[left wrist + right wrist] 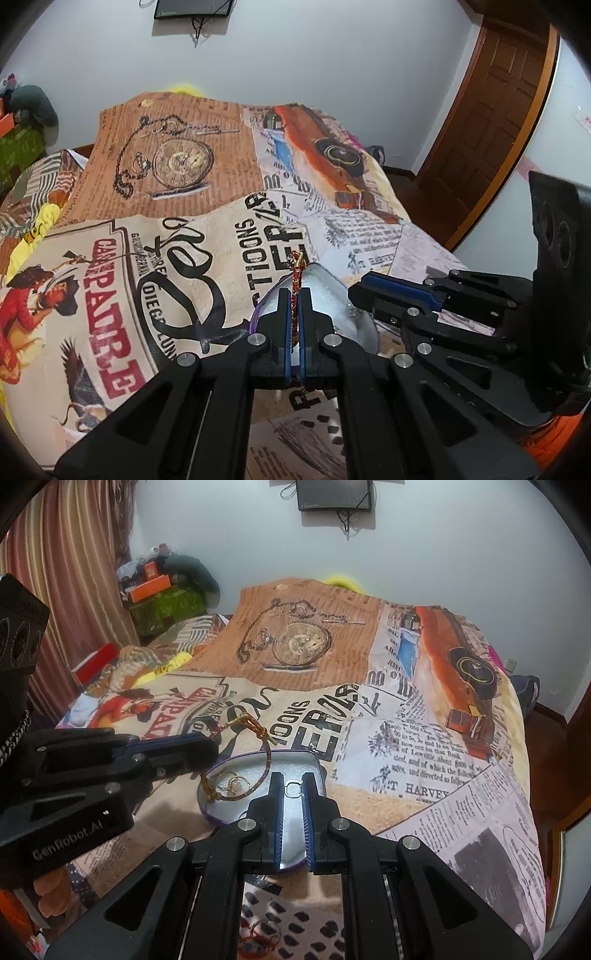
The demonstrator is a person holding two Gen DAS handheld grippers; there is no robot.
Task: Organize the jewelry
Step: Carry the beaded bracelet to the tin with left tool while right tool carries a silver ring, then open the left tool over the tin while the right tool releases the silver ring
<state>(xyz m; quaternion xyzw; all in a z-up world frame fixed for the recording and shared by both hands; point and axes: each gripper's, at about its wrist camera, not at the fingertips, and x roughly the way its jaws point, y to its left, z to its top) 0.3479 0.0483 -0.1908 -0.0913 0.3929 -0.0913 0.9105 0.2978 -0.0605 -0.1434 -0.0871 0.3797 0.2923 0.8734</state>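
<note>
**Q:** What does the left tool [294,295] hold?

**A:** Its jaws are pressed nearly together on a red-and-gold braided bracelet [258,760]. The right wrist view shows the cord looping from that tool [210,747] down into a shallow metal tin [317,766] that sits on the bed's printed blanket [406,738]. Part of the loop lies inside the tin, and part hangs above the rim.

**Q:** And the right tool [293,786]?

**A:** Its jaws stand a little apart over the tin's near side, framing a small gold ring [293,788]. Whether the pads touch the ring cannot be told from these views. More gold rings [232,784] lie at the tin's left, under the bracelet's loop.

**Q:** How is the bracelet likely to handle?

**A:** It appears light, limp and slightly springy. Soft cord will sag and swing rather than hold its shape, so a pinch on the braid itself looks sound. The knotted gold section [258,729] is probably bulkier and would slip less.

**Q:** And the rings?

**A:** They are tiny, hard and smooth, and likely to skate on bare metal. A pinch across the band, pads square to it, seems best. The tin itself looks light and may slide on the soft bed if nudged.

**Q:** Any risk?

**A:** The cord could snag the rings beneath it and drag them out when lifted.
</note>
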